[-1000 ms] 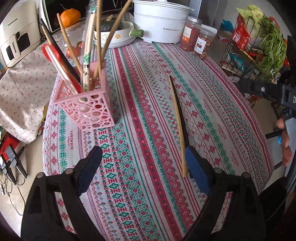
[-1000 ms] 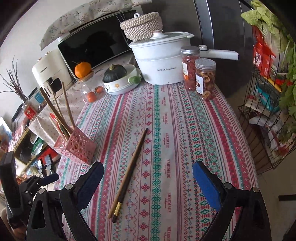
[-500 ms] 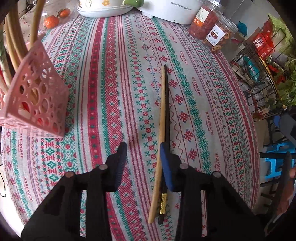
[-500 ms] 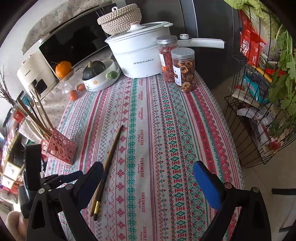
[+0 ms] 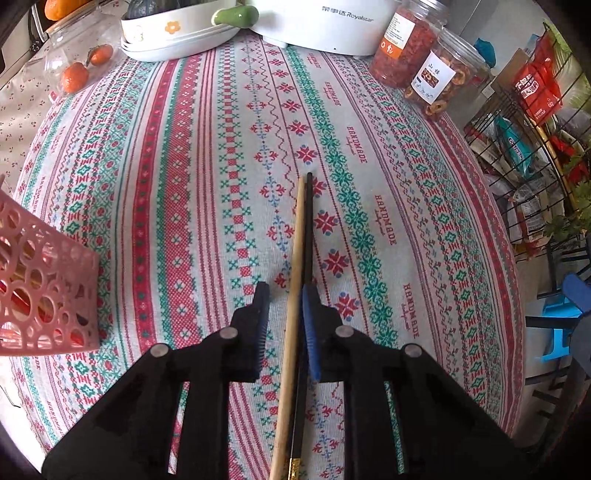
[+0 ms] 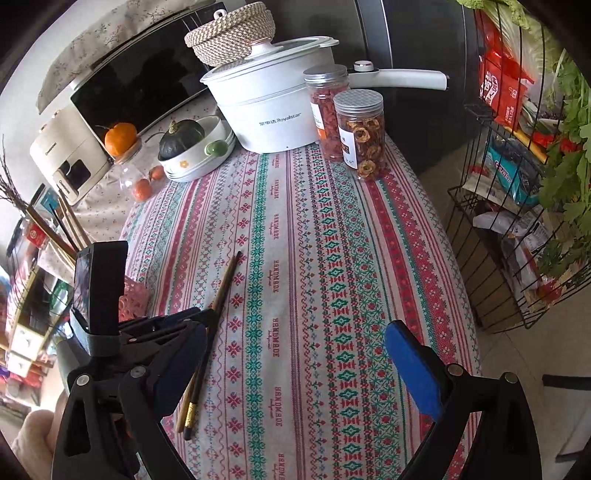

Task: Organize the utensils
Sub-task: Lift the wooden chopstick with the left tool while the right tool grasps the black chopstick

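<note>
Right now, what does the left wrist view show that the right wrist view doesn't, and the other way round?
Only the left wrist view shows the left hand-held gripper straddling the chopsticks, not yet shut on them, with the pink basket's holes clear. Only the right wrist view shows the open right hand-held gripper, the pot lid and the woven basket. Both show the chopsticks, jars, pot and striped cloth.

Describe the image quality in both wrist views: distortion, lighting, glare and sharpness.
Left wrist view: strong fisheye bend curves the striped tablecloth, black corner vignette, even daylight, both chopsticks sharp between the left hand-held gripper fingers. Right wrist view: same barrel distortion, window glare on the microwave door, the right hand-held gripper sharp, wire rack at the edge soft.
</note>
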The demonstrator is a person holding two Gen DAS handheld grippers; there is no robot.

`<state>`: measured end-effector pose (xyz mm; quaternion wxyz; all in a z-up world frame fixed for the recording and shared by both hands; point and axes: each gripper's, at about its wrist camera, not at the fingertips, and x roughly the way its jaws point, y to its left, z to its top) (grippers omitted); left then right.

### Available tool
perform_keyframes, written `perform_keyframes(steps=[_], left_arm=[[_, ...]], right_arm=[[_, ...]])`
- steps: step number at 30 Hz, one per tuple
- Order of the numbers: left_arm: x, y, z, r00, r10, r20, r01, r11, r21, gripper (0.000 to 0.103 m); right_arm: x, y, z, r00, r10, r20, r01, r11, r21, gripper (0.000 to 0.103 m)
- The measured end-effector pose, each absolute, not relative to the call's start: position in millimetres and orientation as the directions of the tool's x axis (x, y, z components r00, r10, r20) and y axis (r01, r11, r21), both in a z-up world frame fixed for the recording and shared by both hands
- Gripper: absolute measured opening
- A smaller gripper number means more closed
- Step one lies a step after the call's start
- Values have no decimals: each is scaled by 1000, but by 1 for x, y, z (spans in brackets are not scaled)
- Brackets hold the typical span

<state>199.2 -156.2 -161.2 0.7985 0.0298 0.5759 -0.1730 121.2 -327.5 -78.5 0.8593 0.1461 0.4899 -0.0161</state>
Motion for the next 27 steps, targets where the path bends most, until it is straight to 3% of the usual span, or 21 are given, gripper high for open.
perform_keyframes(steps=[6, 8, 12, 27], left_arm=[[213, -166, -166, 289, -216, -933, 292, 948, -129, 20], [214, -165, -166, 313, -184, -932, 300, 950, -86, 10], [209, -157, -165, 306, -173, -936, 302, 950, -77, 7], [133, -95, -118, 346, -298, -890, 394, 907, -151, 7]], right_arm=[[122, -332, -85, 500, 125, -857, 192, 949, 250, 98], [123, -332, -87, 492, 132, -860, 197, 946, 258, 98], [123, -332, -90, 481, 142, -865, 201, 943, 267, 98], [141, -296, -104, 439, 130, -889, 161, 962, 221, 98]])
